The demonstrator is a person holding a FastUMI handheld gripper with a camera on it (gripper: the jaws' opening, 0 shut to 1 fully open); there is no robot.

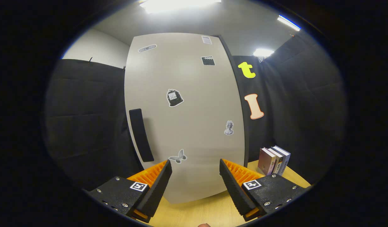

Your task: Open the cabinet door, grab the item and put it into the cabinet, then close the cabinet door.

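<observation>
Gripper view: fingers [195, 176] spread wide, empty, cabinet door [184, 110] shut just ahead.

No readable text anywhere. Cabinet door [184, 116]: picture stickers, print on them too small to make out. Top sticker [206, 39] looks like printed label, illegible. Gripper [195, 168], fingers apart, holding nothing: square coded markers, no letters. Books [273, 160]: spines blank at this range.

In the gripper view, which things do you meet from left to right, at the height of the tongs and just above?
Black door handle → butterfly sticker → open tongs, nothing between them → bust sticker → books standing on the wooden table.
</observation>
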